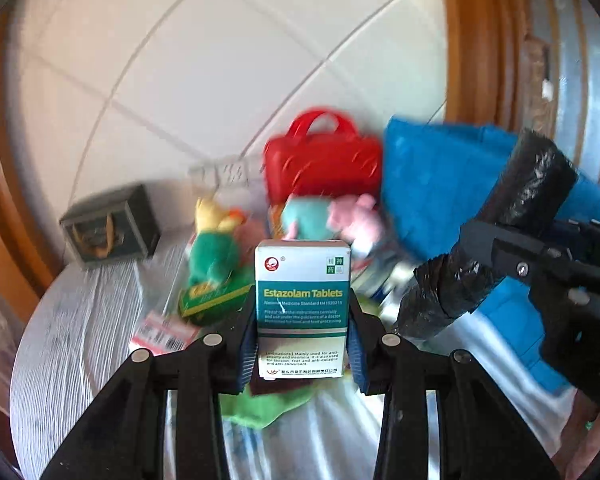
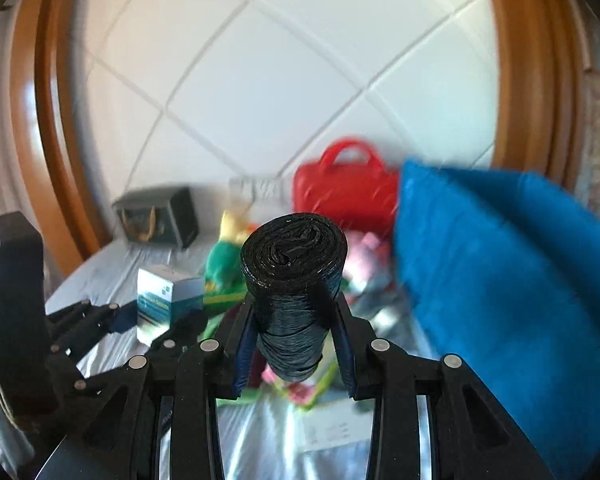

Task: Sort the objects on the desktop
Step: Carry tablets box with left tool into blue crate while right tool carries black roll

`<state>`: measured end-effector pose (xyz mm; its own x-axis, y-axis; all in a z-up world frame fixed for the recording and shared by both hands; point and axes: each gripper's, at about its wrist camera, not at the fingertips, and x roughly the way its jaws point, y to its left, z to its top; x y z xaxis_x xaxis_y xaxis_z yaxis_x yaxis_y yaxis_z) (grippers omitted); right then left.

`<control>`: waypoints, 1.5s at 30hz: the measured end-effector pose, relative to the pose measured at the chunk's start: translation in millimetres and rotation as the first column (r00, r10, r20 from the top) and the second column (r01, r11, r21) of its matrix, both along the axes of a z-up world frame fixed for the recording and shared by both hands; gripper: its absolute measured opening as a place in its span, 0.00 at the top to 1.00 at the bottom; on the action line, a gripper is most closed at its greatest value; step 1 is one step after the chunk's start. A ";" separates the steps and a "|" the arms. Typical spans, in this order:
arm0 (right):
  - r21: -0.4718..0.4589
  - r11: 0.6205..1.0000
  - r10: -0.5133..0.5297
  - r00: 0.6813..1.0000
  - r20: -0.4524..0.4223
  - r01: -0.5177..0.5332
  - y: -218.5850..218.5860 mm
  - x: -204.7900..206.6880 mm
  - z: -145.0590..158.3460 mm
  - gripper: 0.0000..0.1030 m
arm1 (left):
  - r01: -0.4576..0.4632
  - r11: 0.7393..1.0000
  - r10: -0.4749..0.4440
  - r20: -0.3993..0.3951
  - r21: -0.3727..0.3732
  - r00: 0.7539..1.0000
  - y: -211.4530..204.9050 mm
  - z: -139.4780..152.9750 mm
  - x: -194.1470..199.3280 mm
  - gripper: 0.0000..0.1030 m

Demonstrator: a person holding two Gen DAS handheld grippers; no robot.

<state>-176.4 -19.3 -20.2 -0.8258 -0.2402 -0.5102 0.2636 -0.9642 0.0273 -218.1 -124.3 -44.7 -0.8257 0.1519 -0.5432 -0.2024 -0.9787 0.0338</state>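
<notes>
Several plush toys crowd table; red case behind.

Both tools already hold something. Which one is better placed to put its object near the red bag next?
Probably the right tool. Its black roll sits closer to the red bag; the left tool, holding the tablet box, is farther left.

Your left gripper clamps an upright Estazolam Tablets box between its fingers. At right, your right gripper carries a black bin-bag roll. Behind: red toy handbag, blue cloth, blurred plush toys, dark box on the grey worktop.
</notes>
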 end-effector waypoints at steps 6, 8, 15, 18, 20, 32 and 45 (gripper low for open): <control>-0.002 0.999 -0.047 0.979 -0.201 0.048 85.7 37.8 70.9 0.67 | 0.035 0.998 -0.026 -0.151 0.057 0.988 83.8 58.4 25.2 0.64; 0.015 0.996 -0.077 0.968 -0.241 0.083 119.3 48.0 86.4 0.67 | 0.064 0.995 -0.049 -0.186 0.076 0.981 118.0 74.6 33.9 0.64; 0.047 0.975 -0.196 0.944 -0.266 0.216 229.3 65.9 103.5 0.67 | 0.193 0.978 -0.173 -0.210 0.079 0.962 235.8 99.2 51.7 0.64; 0.043 0.961 -0.251 0.931 -0.265 0.272 259.4 65.6 101.7 0.67 | 0.239 0.970 -0.228 -0.189 0.037 0.955 273.7 94.2 54.8 0.64; 0.047 0.949 -0.289 0.922 -0.257 0.310 276.7 63.2 95.4 0.67 | 0.259 0.966 -0.253 -0.176 0.017 0.952 289.8 90.2 53.8 0.64; 0.069 0.932 -0.345 0.928 -0.139 0.356 318.1 38.2 64.2 0.68 | 0.332 0.941 -0.335 -0.031 -0.070 0.942 337.5 67.8 43.4 0.64; 0.046 0.914 -0.401 0.915 -0.051 0.403 342.1 23.6 44.2 0.00 | 0.307 0.945 -0.311 -0.022 -0.111 0.950 340.8 57.4 47.9 0.15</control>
<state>-152.8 322.8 24.1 -0.8667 0.1440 -0.4776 -0.1472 -0.9886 -0.0310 -170.2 216.6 12.7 -0.7681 0.3472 -0.5380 -0.4909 -0.8588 0.1467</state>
